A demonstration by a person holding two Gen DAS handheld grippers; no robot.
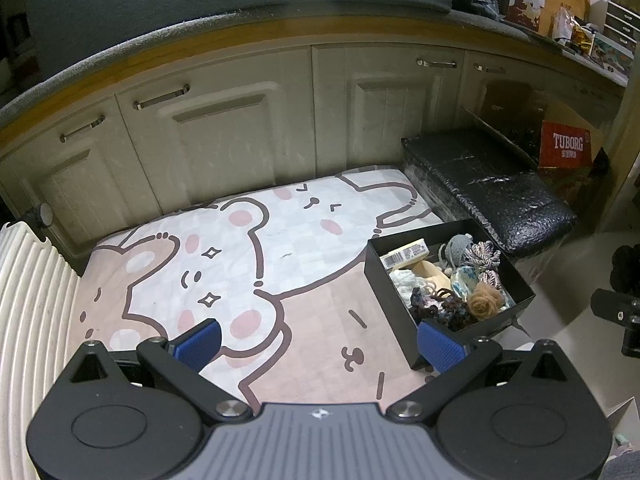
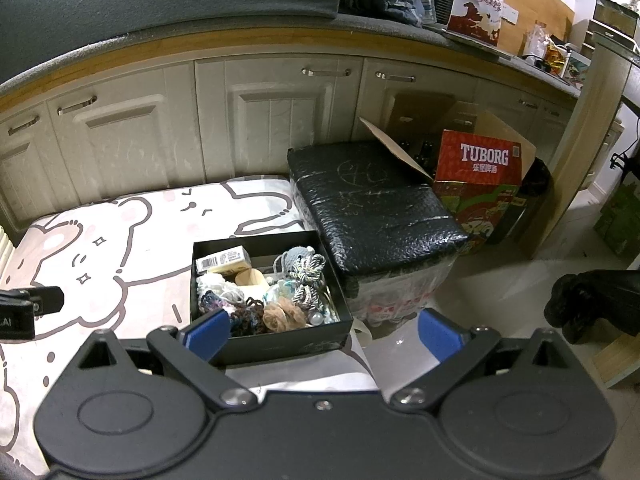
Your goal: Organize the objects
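Note:
A shallow black box [image 1: 376, 276] [image 2: 280, 342] sits on the right edge of a cartoon-bear mat [image 1: 224, 264] [image 2: 100, 248]. It holds several small items: a barcoded carton [image 1: 404, 254] [image 2: 222, 260], crocheted flowers [image 1: 484, 300] [image 2: 282, 314], yarn pieces and hair ties. My left gripper [image 1: 318, 342] hangs open above the mat, its right finger near the box's front left corner. My right gripper [image 2: 320, 334] is open just in front of the box, its left blue pad [image 2: 208, 334] overlapping the front wall. Neither holds anything.
White cabinet doors [image 1: 224, 132] run behind the mat under a counter. A black foam-wrapped block [image 1: 492, 188] [image 2: 376, 200] stands right of the mat, a red Tuborg carton [image 2: 480, 176] in a cardboard box beyond. A ribbed white object [image 1: 28, 304] lies left.

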